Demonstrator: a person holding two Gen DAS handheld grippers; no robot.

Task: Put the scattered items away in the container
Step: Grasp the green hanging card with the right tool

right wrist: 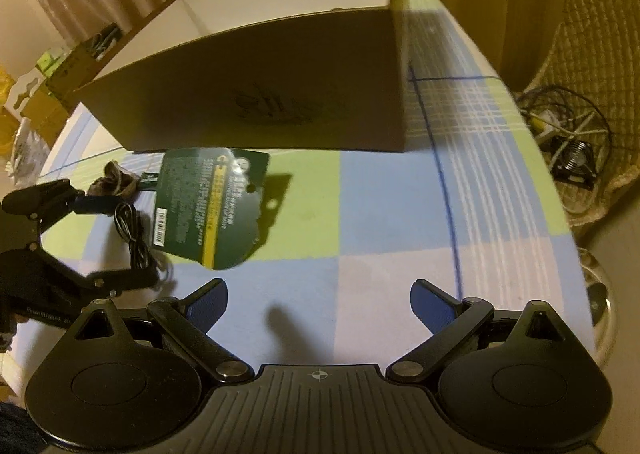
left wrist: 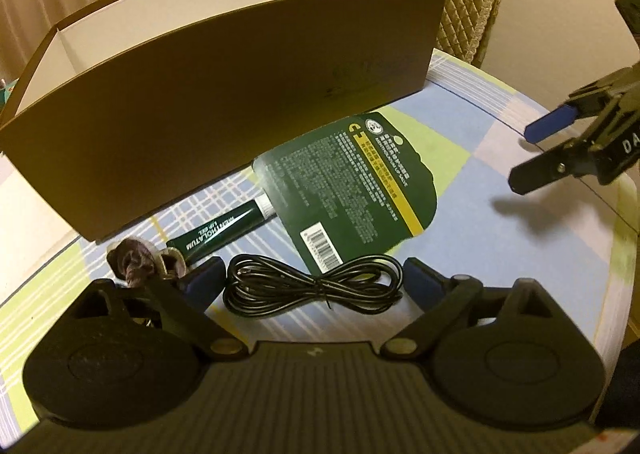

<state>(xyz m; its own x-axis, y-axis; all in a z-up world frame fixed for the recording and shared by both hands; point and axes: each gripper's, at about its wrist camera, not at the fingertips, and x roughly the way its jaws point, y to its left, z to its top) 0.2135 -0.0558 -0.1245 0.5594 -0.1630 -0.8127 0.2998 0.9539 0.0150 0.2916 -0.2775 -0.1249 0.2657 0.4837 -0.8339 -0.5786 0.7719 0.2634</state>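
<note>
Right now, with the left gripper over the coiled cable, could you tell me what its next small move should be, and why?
Probably lower the left gripper a little and close on the coiled black cable. Its jaws stand open on either side of the coil, not yet pressing it, and the brown box stands just behind.

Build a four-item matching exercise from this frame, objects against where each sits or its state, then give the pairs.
Things:
1. black cable
2. lip gel tube
3. brown box
4. right gripper

Places or states:
A. stands open-topped at the back of the table
B. lies coiled between the left gripper's open fingers
C. open over bare tablecloth, nothing between its fingers
D. lies along the box's front wall, cap end under the green card

Pairs: 1-B, 2-D, 3-A, 4-C
</note>
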